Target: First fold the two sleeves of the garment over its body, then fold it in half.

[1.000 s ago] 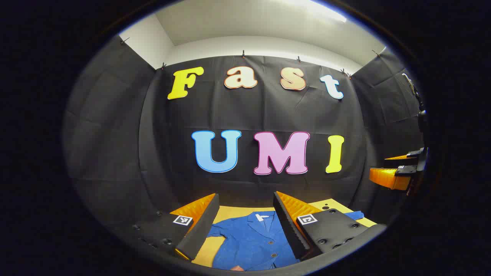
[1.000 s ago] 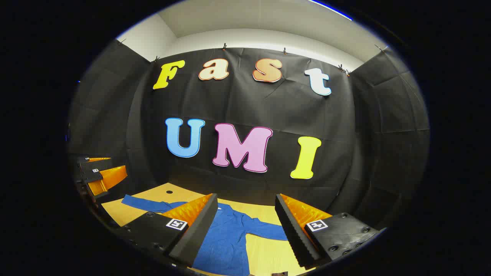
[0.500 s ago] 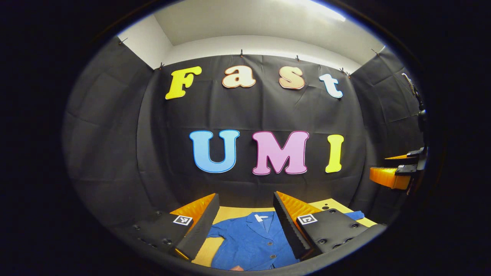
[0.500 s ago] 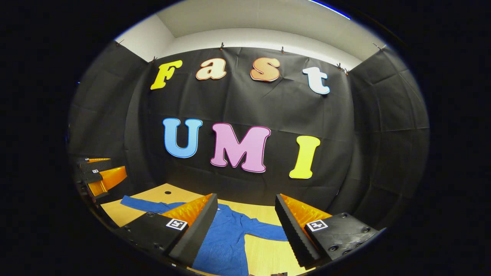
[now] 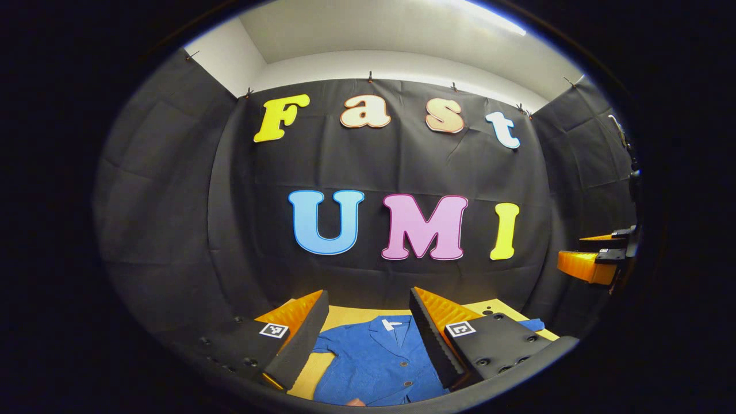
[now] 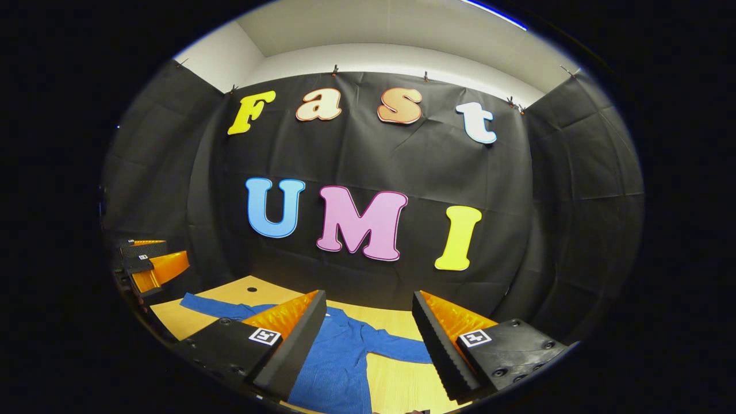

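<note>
A blue buttoned jacket (image 5: 376, 362) lies flat on the wooden table (image 5: 351, 315), collar toward the back wall. My left gripper (image 5: 368, 336) is open and held above the jacket's chest, with nothing between its fingers. In the right gripper view the jacket (image 6: 339, 362) spreads one sleeve (image 6: 221, 307) to the left and the other sleeve (image 6: 399, 348) to the right. My right gripper (image 6: 368, 339) is open above that right sleeve and shoulder. Each gripper also shows at the far edge of the other's view: the right gripper (image 5: 595, 259) and the left gripper (image 6: 149, 264).
The wooden table (image 6: 397, 385) has a small dark hole (image 6: 252, 288) near its back left corner. Black cloth walls close the booth at the back and on both sides. A sleeve end (image 5: 532, 324) reaches toward the table's right side.
Both views have shifted only slightly, a small drift of the hands. The jacket lies as before and both grippers stay open.
</note>
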A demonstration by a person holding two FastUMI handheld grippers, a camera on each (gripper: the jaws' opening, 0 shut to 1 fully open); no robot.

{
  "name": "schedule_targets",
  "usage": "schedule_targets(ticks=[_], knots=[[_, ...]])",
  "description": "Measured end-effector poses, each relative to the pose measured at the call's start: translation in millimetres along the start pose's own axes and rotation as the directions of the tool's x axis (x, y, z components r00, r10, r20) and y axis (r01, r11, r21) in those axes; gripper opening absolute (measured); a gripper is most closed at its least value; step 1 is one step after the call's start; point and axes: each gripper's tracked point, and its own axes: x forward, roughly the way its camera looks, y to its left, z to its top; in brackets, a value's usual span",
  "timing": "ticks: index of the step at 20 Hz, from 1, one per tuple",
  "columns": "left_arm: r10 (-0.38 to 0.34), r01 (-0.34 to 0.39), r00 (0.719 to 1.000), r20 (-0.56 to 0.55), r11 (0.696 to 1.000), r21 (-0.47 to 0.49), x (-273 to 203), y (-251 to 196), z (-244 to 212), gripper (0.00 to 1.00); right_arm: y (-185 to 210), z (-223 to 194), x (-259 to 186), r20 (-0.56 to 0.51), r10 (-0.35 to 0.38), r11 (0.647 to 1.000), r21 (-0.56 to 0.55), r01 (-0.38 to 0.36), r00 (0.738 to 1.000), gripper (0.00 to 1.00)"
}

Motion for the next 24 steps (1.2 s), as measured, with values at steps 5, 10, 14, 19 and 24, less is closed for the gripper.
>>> schedule_targets(ticks=[5, 10, 14, 19, 24], knots=[[-0.006, 0.006, 1.000, 0.001, 1.000, 0.003, 0, 2, 1, 0.80, -12, 2, -2, 0.007, -0.026, 1.000, 0.001, 0.026, 1.000, 0.96], [-0.004, 0.004, 1.000, 0.003, 1.000, -0.011, -1, 2, -1, 0.81, -30, 6, -7, 0.030, -0.069, 0.997, -0.032, 0.070, 0.997, 0.96], [-0.002, 0.002, 1.000, 0.003, 1.000, -0.008, -1, 3, 0, 0.81, -41, 9, -10, 0.034, -0.104, 0.994, -0.009, 0.105, 0.994, 0.96], [0.001, -0.001, 1.000, 0.023, 1.000, 0.012, -5, 5, 5, 0.81, -38, 9, -12, 0.043, -0.105, 0.994, -0.012, 0.106, 0.994, 0.96], [0.001, -0.002, 1.000, 0.031, 1.000, 0.021, -6, 7, 7, 0.80, -32, 9, -9, 0.041, -0.092, 0.995, -0.026, 0.093, 0.995, 0.96]])
